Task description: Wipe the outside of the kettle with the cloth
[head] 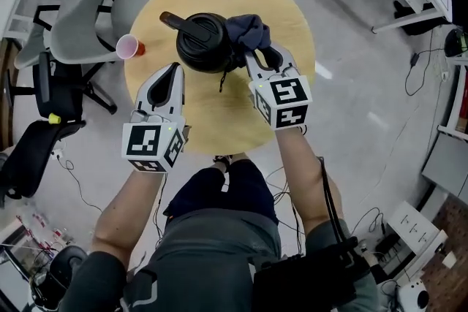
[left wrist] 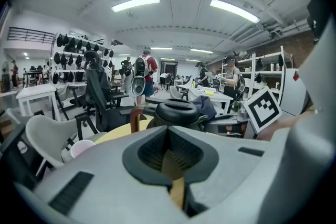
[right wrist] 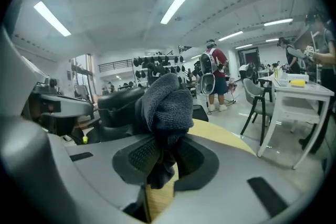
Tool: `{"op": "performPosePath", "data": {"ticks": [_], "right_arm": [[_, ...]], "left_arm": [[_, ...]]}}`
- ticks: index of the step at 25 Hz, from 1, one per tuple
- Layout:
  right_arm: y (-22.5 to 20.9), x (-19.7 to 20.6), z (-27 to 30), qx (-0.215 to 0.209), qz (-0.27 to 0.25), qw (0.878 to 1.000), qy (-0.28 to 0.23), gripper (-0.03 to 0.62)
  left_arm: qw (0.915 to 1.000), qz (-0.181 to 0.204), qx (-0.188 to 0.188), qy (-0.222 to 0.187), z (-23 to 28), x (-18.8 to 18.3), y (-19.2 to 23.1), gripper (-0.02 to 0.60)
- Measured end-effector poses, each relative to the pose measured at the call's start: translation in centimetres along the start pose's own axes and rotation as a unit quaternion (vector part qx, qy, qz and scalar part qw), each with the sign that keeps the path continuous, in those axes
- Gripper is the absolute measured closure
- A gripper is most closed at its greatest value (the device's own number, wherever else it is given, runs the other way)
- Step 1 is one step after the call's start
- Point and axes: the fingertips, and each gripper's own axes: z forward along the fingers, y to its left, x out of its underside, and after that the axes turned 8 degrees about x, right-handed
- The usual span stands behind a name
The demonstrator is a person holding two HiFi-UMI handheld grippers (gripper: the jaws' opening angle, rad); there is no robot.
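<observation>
Our right gripper (head: pixel 260 56) clamps the cloth (head: pixel 247 31) beside the lidded kettle (head: pixel 205 42) near the table's (head: pixel 219 117) far edge; our left gripper (head: pixel 174 71) is closed, empty. Pink cup (head: pixel 129 47) at the left edge.

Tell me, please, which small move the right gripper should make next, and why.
Probably slide the right gripper sideways so the cloth rubs along the kettle wall. Its jaws are shut on the bunched cloth, which sits at the kettle's right side. The left gripper, shut and empty, does not steady the kettle, so a light stroke seems safer.
</observation>
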Motion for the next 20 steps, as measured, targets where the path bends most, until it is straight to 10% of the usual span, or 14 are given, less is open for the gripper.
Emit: {"op": "performPosePath", "data": {"ticks": [20], "right_arm": [[-1.8,11.1,4.4,0.06,0.056,0.991,0.103,0.511]], "left_arm": [[0.9998,-0.007,0.016,0.0,1.0,3.5,0.7,0.572]]}}
